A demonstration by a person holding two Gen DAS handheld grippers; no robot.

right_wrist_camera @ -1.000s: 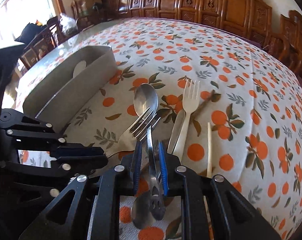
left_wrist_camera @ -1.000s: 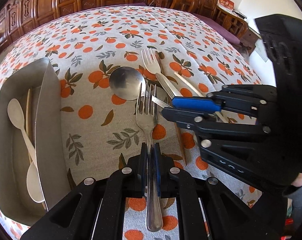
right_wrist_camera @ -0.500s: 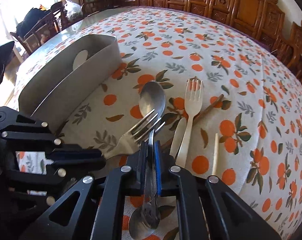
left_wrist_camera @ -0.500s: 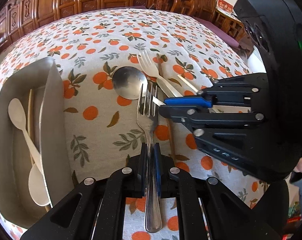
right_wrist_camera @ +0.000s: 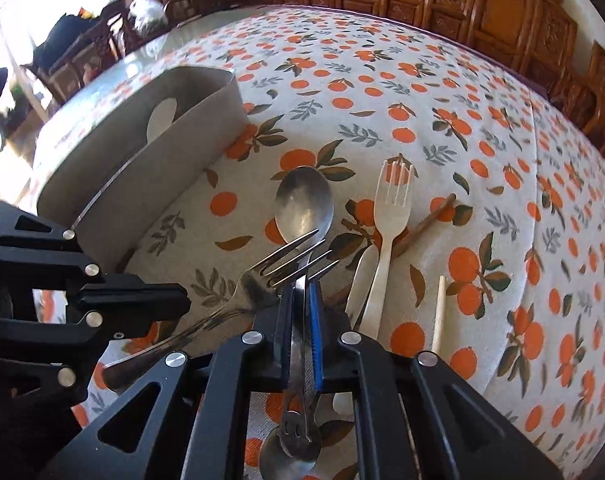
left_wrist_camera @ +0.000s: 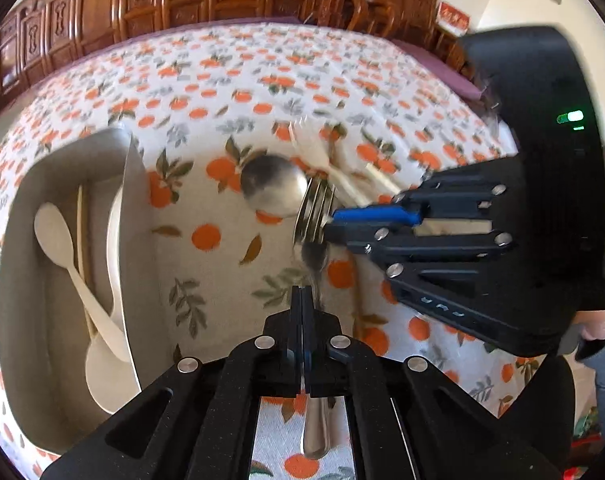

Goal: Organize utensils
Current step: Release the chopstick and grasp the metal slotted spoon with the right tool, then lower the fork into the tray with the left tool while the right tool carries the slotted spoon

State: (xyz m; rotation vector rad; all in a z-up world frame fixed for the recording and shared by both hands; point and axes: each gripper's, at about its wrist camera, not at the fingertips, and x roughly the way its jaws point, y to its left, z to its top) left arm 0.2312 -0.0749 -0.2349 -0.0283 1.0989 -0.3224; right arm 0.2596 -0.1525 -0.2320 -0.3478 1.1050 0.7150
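My left gripper (left_wrist_camera: pixel 302 292) is shut on the handle of a metal fork (left_wrist_camera: pixel 312 216). The fork's tines (right_wrist_camera: pixel 298 256) tilt up across the handle of a metal spoon (right_wrist_camera: pixel 304 204). My right gripper (right_wrist_camera: pixel 302 284) is shut on that spoon's handle, whose bowl lies on the orange-print cloth ahead. In the left wrist view the right gripper (left_wrist_camera: pixel 330 226) reaches in from the right, its tips at the fork's head. In the right wrist view the left gripper (right_wrist_camera: pixel 184 300) comes in from the left. A grey tray (left_wrist_camera: pixel 138 208) holds pale spoons (left_wrist_camera: pixel 54 228) and a chopstick.
A white plastic fork (right_wrist_camera: pixel 390 216), a white handle (right_wrist_camera: pixel 360 280), a brown chopstick (right_wrist_camera: pixel 426 220) and a pale chopstick (right_wrist_camera: pixel 438 312) lie right of the metal spoon. The tray (right_wrist_camera: pixel 190 128) stands to the left. A person's hand (left_wrist_camera: pixel 594 324) shows at the right edge. Carved wooden chairs ring the table.
The right gripper's pads have closed onto the spoon's handle. The fork's head has tipped and swung slightly right, over the spoon's handle. The left gripper stays pinched on the fork.
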